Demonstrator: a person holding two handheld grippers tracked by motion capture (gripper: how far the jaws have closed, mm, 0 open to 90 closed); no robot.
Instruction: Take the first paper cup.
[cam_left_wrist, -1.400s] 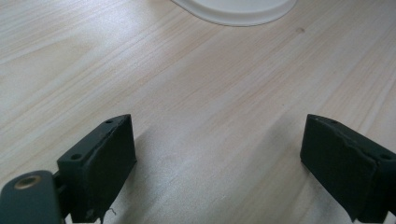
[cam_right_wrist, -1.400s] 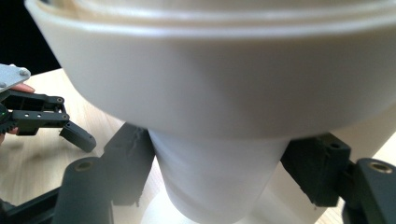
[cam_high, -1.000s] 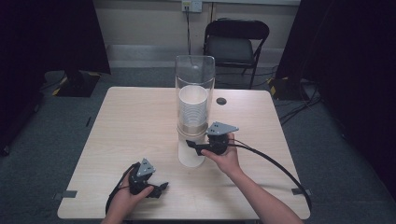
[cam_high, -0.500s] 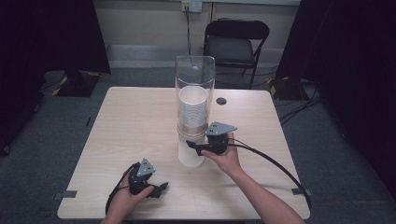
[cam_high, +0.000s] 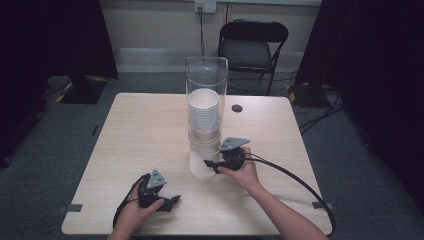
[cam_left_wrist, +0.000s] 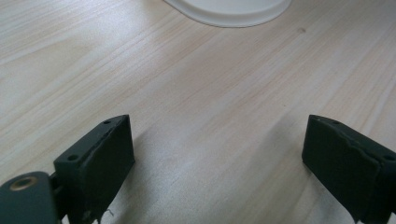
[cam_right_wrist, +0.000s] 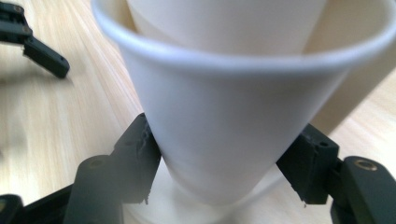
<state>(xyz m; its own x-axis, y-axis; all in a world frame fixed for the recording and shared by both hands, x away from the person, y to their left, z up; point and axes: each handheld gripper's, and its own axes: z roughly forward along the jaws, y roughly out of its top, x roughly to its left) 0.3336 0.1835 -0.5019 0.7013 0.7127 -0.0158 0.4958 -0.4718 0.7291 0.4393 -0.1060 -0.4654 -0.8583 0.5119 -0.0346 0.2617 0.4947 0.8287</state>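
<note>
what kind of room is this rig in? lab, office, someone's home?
Most likely a lab or recording studio, not a home: dark curtains hang on both sides, a lone wooden table stands on grey carpet, a black folding chair sits behind it, and cables lie on the floor.

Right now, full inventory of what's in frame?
Table: one, light wood, centre.
Cup dispenser tube: one, clear, upright mid-table.
Cup stack: one, white, inside the tube.
Bottom cup: one, white, below the tube.
Round disc: one, dark, on the table behind the tube.
Folding chair: one, black, behind the table.
Left hand-held gripper: black, open, near front edge.
Right hand-held gripper: black, jaws against the bottom cup.
</note>
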